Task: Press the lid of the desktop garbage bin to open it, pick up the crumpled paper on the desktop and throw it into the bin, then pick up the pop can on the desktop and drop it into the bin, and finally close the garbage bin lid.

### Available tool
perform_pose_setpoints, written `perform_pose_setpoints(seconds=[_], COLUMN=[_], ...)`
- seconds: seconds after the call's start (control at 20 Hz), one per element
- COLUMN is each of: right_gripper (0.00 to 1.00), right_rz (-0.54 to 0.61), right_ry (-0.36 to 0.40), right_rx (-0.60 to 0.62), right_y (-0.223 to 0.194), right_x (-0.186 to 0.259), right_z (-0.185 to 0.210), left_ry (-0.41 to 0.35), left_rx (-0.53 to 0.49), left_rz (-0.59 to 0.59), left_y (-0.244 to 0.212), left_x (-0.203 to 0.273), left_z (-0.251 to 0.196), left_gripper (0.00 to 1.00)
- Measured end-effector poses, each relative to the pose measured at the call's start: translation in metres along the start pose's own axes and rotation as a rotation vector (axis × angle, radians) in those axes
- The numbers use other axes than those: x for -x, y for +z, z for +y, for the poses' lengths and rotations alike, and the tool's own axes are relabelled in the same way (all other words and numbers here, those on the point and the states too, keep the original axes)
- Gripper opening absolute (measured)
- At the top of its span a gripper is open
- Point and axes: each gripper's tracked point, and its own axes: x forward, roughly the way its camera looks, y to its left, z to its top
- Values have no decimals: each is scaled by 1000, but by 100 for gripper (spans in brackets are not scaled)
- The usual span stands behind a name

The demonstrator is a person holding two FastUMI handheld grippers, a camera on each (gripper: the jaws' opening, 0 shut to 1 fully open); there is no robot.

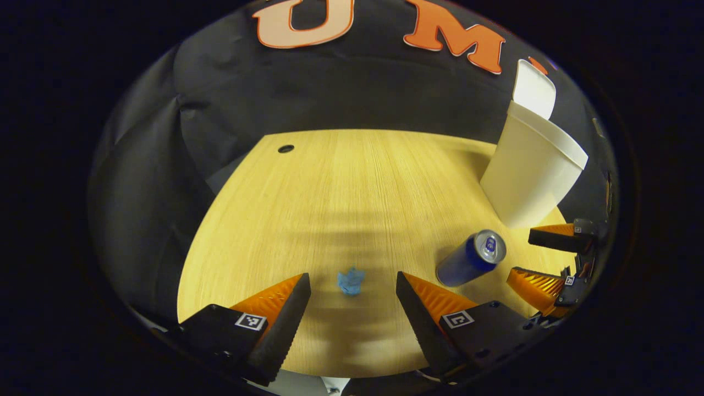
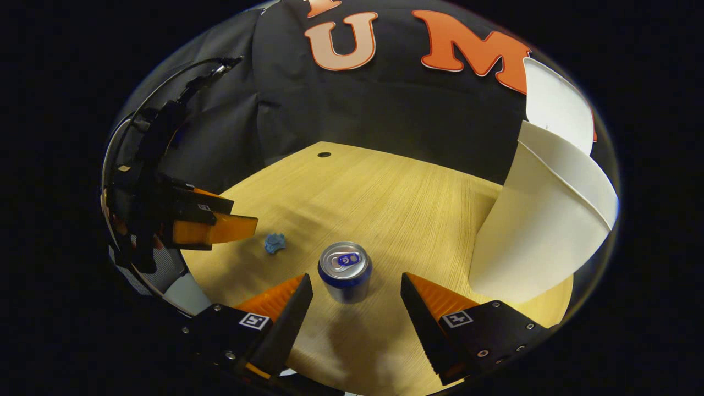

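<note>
Crumpled paper [image 1: 350, 281], blue, lies on the counter [image 1: 341, 192] between the wide-open fingers of the left hand-held gripper [image 1: 352, 300], untouched. Pop can [image 2: 345, 271] stands upright ahead of the empty, wide-open right hand-held gripper [image 2: 356, 300]. Garbage bin [image 2: 542, 220], lid [image 2: 558, 102] raised, stands at the counter's right edge.

Bare desk [image 1: 341, 192] surrounds the crumpled paper [image 1: 350, 281]; the pop can [image 1: 471, 258] and bin [image 1: 531, 170] crowd its right.
</note>
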Motion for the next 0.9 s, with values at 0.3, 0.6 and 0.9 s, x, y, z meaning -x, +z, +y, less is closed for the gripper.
perform_pose_setpoints(seconds=[0.3, 0.6, 0.9], right_gripper=[98, 98, 98], right_rz=[58, 110, 129], right_ry=[-24, -19, 11], right_rx=[-13, 8, -36], right_y=[-2, -9, -6], right_x=[2, 3, 5], right_z=[-3, -3, 0], left_ry=[-47, -7, -3], left_rx=[-65, -105, -97], left_rz=[123, 241, 324], left_y=[-10, 16, 84], left_x=[-41, -67, -76], left_z=[1, 23, 42], left_gripper=[98, 98, 92])
